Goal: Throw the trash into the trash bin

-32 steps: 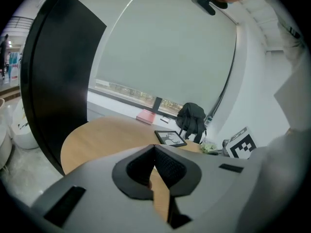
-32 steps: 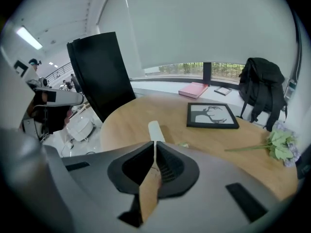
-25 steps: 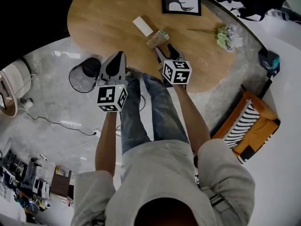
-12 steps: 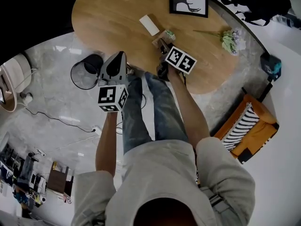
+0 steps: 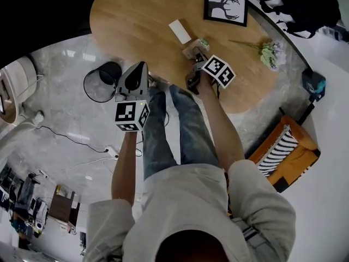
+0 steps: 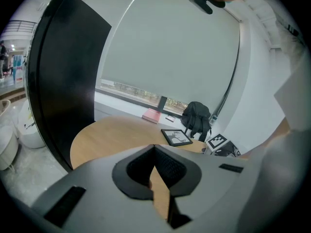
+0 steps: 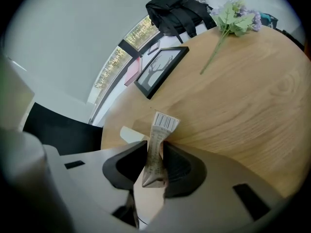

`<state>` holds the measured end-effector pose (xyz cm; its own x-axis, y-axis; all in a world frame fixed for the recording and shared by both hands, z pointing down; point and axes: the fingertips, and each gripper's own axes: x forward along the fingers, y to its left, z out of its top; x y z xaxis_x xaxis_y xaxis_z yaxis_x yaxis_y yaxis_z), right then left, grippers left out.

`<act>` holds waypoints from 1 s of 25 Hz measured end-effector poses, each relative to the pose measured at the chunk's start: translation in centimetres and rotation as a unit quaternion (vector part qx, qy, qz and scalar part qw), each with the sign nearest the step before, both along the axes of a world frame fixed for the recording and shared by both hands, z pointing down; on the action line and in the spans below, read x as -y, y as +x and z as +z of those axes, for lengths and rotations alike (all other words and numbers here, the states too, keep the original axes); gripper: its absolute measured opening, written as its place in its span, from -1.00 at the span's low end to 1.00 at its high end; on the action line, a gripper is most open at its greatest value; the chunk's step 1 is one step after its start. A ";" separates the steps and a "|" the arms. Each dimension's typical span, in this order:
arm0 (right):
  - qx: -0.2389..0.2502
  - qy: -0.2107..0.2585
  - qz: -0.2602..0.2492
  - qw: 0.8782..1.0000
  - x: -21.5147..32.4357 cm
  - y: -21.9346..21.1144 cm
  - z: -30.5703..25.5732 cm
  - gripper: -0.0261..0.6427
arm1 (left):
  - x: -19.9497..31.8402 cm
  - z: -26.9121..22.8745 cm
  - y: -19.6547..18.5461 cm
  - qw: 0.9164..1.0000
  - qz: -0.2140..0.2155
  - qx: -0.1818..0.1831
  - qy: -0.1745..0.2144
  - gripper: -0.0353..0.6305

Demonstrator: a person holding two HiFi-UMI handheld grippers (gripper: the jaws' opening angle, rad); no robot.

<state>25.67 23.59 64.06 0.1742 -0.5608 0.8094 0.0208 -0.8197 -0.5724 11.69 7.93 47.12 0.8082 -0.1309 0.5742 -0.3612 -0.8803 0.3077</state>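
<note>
Right gripper [image 7: 155,145] pinches a crumpled beige paper wrapper [image 7: 157,132] at lower centre.
Its jaws have just been closing; left gripper [image 6: 154,147] jaws together, empty.

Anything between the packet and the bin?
Only the left gripper: in the head view it hangs beside the bin, close to the line from the packet. Whether it truly blocks, I cannot tell.

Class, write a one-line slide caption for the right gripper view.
The right gripper, its jaws just closed on a barcoded wrapper, over the wooden table.
</note>
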 end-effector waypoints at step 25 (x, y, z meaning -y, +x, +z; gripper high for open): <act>-0.381 -0.033 -0.525 0.760 11.0 -6.9 -9.6 -0.61 | 3.8 -1.1 -7.2 0.990 -0.137 -0.020 0.009 -0.84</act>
<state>18.78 12.57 54.45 0.0915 -0.6770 0.7303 -0.9820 -0.1830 -0.0466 4.48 4.13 46.03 0.7630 -0.3579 0.5382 -0.5748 -0.7566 0.3117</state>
